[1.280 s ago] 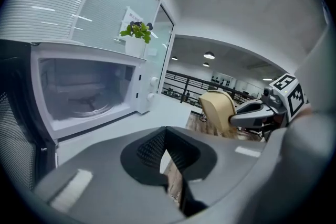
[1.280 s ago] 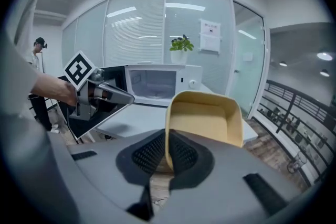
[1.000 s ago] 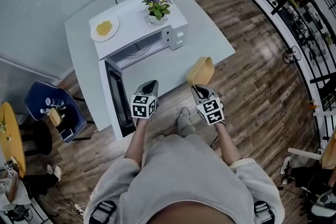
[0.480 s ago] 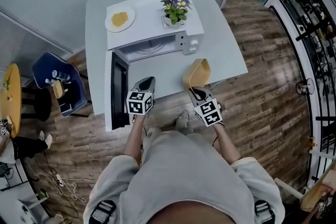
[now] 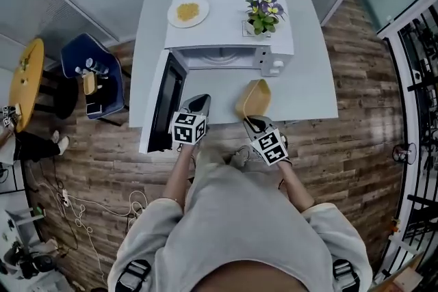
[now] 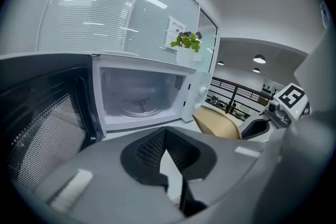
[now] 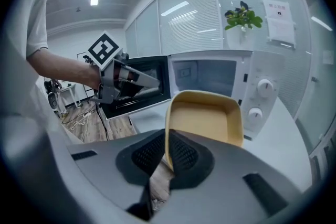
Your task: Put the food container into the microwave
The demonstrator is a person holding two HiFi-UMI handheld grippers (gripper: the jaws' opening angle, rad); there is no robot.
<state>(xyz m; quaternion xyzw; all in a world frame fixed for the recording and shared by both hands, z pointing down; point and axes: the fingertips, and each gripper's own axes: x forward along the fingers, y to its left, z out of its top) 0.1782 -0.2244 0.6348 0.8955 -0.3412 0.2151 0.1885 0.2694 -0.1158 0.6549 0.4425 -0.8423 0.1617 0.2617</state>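
Observation:
The yellow food container (image 5: 254, 98) hangs tilted over the white table (image 5: 311, 96), just in front of the microwave's knobs. My right gripper (image 5: 252, 122) is shut on its near rim; in the right gripper view the container (image 7: 207, 115) stands up out of the right gripper (image 7: 167, 152). The white microwave (image 5: 229, 31) has its dark door (image 5: 168, 102) swung open to the left, and its cavity (image 6: 137, 99) with the glass turntable holds nothing. My left gripper (image 5: 200, 104) is shut with nothing in it, near the door's free end.
A plate of yellow food (image 5: 187, 11) and a potted plant (image 5: 264, 14) sit on top of the microwave. A blue chair (image 5: 92, 75) with small items and a yellow round table (image 5: 27, 82) stand at the left. Cables lie on the wood floor (image 5: 75, 205).
The head view has swung round so that the microwave now faces me squarely. Both grippers kept their places at the table's near edge, the right one still holding the container.

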